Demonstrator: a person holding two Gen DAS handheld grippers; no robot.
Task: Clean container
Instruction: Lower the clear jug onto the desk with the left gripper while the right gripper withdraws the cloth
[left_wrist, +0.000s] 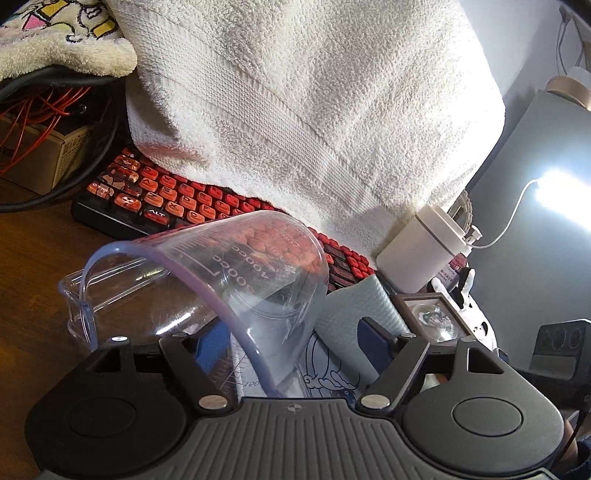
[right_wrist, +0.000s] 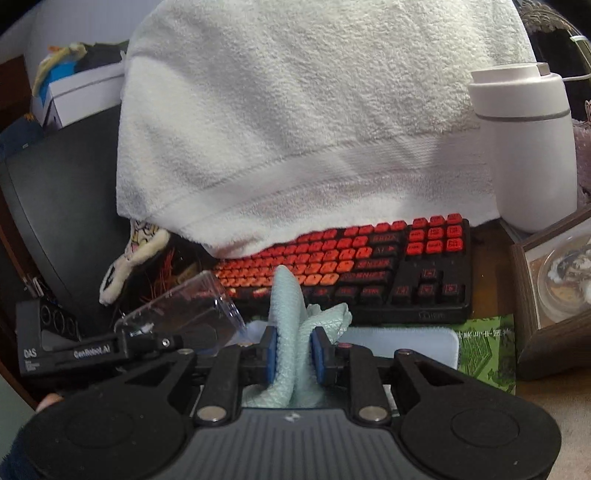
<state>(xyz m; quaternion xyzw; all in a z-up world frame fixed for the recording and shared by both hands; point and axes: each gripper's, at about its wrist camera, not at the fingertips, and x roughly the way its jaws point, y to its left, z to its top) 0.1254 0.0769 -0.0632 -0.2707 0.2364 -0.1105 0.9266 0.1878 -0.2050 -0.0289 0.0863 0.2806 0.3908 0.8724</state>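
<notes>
A clear measuring cup (left_wrist: 236, 280) lies tilted between the left gripper's (left_wrist: 291, 332) spread, non-gripping fingers above the desk, while the right gripper (right_wrist: 293, 354) pinches a pale blue cloth (right_wrist: 291, 321) beside it, so wiping seems finished or paused

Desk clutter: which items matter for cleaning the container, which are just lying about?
Job:
clear measuring cup
pale blue cloth
left tongs
right tongs

Lying about:
red keyboard
white towel
white bottle
clear tray

Measuring cup (left_wrist: 236, 273): "400cc"; keyboard (left_wrist: 155, 199): "ALT"; left claw (right_wrist: 162, 341): "GenRobot.AI", "DAS".
</notes>
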